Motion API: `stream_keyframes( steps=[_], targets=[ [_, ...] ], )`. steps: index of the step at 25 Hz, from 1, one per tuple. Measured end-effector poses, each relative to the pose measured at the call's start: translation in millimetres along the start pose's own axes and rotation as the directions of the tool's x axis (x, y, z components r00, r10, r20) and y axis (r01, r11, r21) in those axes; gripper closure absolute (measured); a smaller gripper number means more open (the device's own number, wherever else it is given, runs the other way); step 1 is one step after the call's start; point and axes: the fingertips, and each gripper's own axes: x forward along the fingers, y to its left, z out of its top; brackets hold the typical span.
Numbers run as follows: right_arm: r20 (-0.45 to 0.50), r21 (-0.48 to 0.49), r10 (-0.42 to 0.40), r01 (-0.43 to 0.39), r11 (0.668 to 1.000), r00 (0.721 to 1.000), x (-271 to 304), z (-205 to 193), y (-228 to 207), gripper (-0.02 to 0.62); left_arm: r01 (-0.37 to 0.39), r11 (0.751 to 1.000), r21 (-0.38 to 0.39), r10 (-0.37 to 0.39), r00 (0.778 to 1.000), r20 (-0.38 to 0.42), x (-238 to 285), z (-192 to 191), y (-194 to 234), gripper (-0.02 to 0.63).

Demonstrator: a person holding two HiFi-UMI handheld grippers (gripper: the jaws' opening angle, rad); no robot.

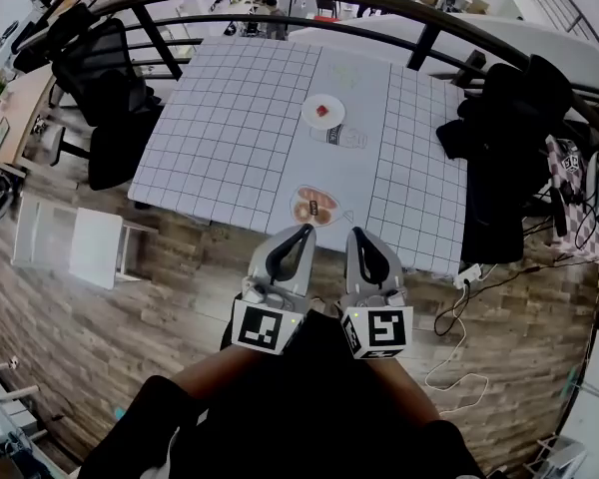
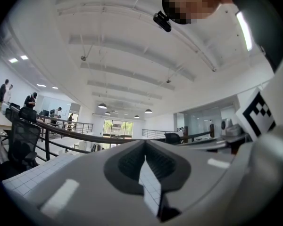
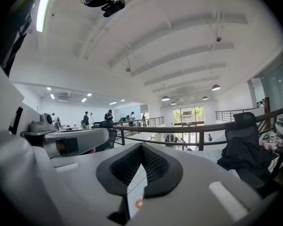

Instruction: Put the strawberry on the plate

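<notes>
"What's the left claw (image 1: 305,230) doing?"
"Held out level, low in front, jaws together with nothing in them."
"And the right claw (image 1: 356,233)?"
"Just beside it, pointing the same way, jaws closed and empty too."

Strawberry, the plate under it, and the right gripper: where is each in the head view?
strawberry (image 1: 321,111): head view, middle of the red fruit.
plate (image 1: 336,118): head view, bare rim right of the fruit.
right gripper (image 1: 356,234): head view, tips of its shut jaws.
</notes>
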Motion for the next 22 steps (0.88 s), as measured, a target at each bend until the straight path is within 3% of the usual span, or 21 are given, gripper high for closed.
stream_keyframes(
  steps=[12,22],
  targets=[
    [0.009,0.004,-0.007,0.007,1.000,1.000,-9,-3,-4,0.598,-0.006,1.000,0.005,0.006,1.000,-0.011,-7,-7,-5,0.597],
    [0.010,0.003,0.034,-0.034,0.999,0.999,-11,-11,12,0.598,0.011,1.000,0.016,-0.010,0.999,-0.041,-20,-16,-8,0.598]
  ],
)
